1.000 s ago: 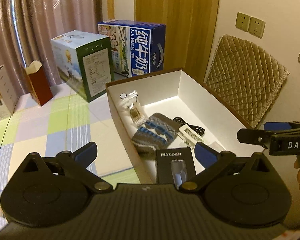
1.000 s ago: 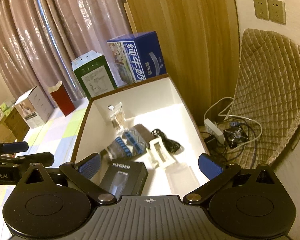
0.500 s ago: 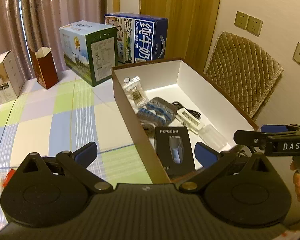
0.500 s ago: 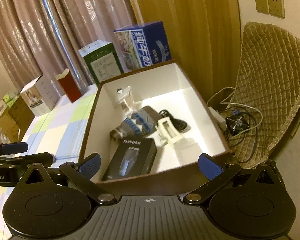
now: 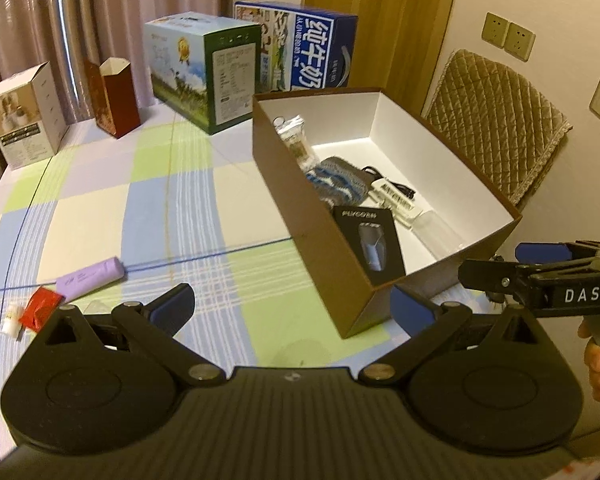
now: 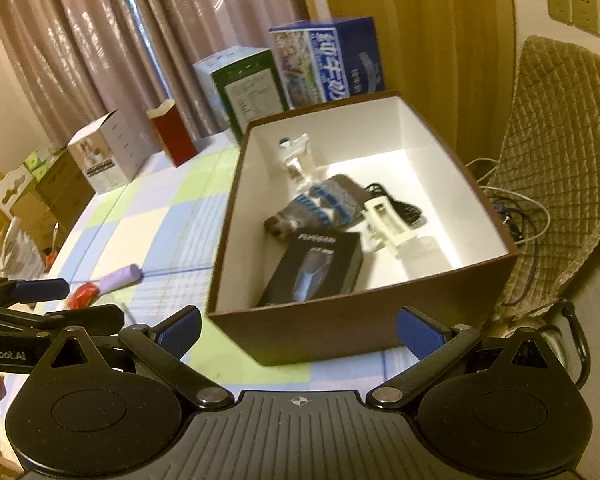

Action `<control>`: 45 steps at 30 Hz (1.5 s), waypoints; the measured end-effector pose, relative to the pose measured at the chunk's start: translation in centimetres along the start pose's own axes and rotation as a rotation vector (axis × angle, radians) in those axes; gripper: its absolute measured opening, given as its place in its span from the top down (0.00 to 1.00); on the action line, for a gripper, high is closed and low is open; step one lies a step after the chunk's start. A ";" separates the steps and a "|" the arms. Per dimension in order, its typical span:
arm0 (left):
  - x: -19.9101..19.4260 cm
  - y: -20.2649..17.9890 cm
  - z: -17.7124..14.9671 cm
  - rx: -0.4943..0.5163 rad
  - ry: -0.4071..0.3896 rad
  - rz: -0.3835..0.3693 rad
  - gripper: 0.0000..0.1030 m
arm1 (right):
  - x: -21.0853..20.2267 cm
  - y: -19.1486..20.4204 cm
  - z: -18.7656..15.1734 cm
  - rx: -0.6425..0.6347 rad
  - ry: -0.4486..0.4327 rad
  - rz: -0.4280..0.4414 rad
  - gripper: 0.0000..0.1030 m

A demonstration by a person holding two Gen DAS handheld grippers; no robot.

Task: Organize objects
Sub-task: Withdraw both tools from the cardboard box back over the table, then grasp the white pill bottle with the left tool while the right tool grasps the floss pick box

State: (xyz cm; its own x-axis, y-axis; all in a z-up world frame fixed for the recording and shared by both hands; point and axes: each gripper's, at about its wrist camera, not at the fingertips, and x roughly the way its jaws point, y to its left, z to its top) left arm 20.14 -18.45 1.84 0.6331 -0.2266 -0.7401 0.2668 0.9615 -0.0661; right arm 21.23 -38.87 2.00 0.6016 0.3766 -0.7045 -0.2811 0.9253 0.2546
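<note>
A brown box with a white inside (image 5: 324,236) (image 6: 340,328) stands on the checked tablecloth. It holds a black shaver box (image 5: 374,240) (image 6: 316,268), a grey-blue knitted pouch (image 5: 336,184) (image 6: 312,208), a white clip (image 6: 384,220), a black cable and a clear packet (image 5: 296,140). A purple tube (image 5: 90,276) (image 6: 120,278), a red packet (image 5: 42,306) (image 6: 82,295) and a small white item (image 5: 12,318) lie on the cloth at the left. My left gripper (image 5: 292,310) is open and empty in front of the box. My right gripper (image 6: 298,330) is open and empty at the box's near wall.
A blue milk carton (image 5: 300,46), a green-white carton (image 5: 204,72), a dark red open box (image 5: 114,96) and a white box (image 5: 26,114) stand along the back by the curtain. A quilted chair back (image 5: 496,120) and cables (image 6: 520,208) are to the right.
Both grippers have pulled back from over the box, toward me and higher. The purple tube, red packet and white item have come into view. Nothing in the box has moved.
</note>
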 end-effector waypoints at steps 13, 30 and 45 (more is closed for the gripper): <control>-1.0 4.5 -2.8 -0.058 0.078 0.054 0.01 | 2.3 5.4 -1.9 -0.066 0.078 0.048 0.02; -3.1 13.4 -6.9 -0.211 0.163 0.187 0.01 | 7.4 13.7 -4.1 -0.178 0.175 0.138 0.02; -3.1 19.8 -9.2 -0.292 0.209 0.258 0.01 | 13.3 20.2 -4.4 -0.274 0.203 0.209 0.02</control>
State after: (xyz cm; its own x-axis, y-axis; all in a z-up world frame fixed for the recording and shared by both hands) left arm 16.76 2.71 -3.39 0.4835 0.0339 -0.8747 -0.1161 0.9929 -0.0257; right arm 20.22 -15.34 -5.14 0.3578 0.5131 -0.7802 -0.5871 0.7733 0.2394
